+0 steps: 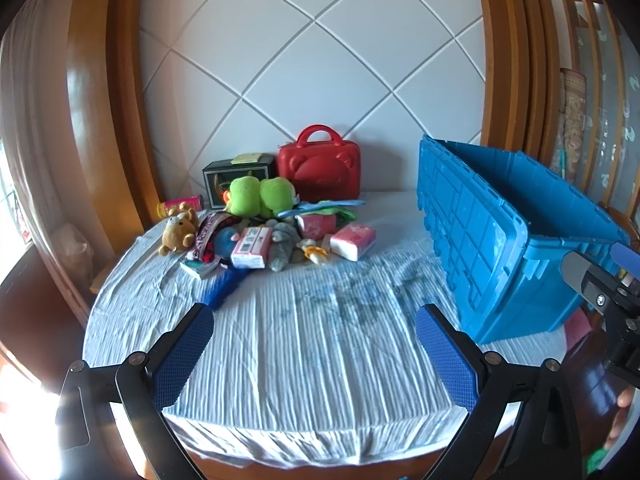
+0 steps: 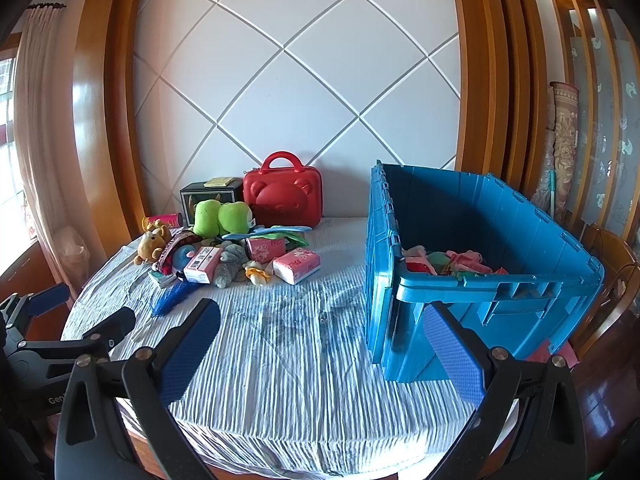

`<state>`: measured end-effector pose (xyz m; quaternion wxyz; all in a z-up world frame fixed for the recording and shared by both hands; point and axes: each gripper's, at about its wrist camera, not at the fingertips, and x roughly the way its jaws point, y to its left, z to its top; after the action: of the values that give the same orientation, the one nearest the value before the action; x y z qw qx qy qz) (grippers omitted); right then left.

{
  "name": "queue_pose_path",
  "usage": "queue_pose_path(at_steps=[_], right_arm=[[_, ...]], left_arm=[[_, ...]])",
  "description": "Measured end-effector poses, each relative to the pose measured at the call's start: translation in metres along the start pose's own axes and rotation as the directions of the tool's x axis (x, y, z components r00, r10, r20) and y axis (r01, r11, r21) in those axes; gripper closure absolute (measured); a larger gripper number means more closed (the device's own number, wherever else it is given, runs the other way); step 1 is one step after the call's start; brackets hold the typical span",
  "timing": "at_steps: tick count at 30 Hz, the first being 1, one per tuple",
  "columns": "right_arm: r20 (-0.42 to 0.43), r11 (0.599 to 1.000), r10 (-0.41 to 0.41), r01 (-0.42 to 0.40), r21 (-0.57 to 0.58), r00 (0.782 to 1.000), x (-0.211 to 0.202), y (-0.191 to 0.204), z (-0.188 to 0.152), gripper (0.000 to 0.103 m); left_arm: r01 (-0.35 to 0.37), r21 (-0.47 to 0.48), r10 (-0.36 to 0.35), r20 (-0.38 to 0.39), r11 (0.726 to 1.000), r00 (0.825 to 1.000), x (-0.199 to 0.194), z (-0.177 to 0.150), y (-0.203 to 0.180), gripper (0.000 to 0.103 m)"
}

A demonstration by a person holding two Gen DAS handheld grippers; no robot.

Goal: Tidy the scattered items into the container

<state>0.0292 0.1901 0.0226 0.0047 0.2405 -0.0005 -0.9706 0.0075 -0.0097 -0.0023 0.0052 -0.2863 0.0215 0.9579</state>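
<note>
Right wrist view gives the best read on this. Off to the far left of the right gripper (image 2: pixel 316 344) you can see the left gripper (image 2: pixel 80 312) hanging over the table edge, fingers spread with nothing between them. Ahead and left of both is the heap of loose items (image 2: pixel 224 248): a brown teddy (image 2: pixel 150 246), a green plush (image 2: pixel 222 216), tissue packs (image 2: pixel 297 266), with a red case (image 2: pixel 284 196) behind against the wall. Looks bunched there so either tool can reach in. The right gripper is wide open and empty too, parked low near the table's front edge. To its right sits the blue crate (image 2: pixel 480 280), lid off, with a few soft toys already lying in the bottom, so I'd guess we're partway through sorting.
</note>
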Motion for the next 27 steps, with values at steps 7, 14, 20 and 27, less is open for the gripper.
queue_pose_path(at_steps=[7,14,20,27], right_arm=[[-0.03,1.0,0.011,-0.011,-0.003,1.0,0.011,0.017,-0.008,0.0],[-0.088,0.999,0.037,-0.038,-0.016,0.995,0.038,0.05,-0.022,0.0],[-0.094,0.996,0.088,-0.089,-0.003,0.992,0.078,0.072,-0.016,0.0],[-0.21,0.981,0.189,-0.192,0.007,0.959,0.201,0.112,-0.012,0.0]], left_arm=[[0.002,-0.024,-0.003,-0.043,1.0,0.999,0.011,-0.008,0.018,0.001],[-0.018,-0.096,0.004,-0.154,0.995,0.988,0.047,-0.033,0.065,0.001],[-0.075,-0.127,0.048,-0.199,0.989,0.979,0.094,-0.051,0.106,0.001],[-0.172,-0.201,0.106,-0.301,0.964,0.948,0.175,-0.055,0.159,0.001]])
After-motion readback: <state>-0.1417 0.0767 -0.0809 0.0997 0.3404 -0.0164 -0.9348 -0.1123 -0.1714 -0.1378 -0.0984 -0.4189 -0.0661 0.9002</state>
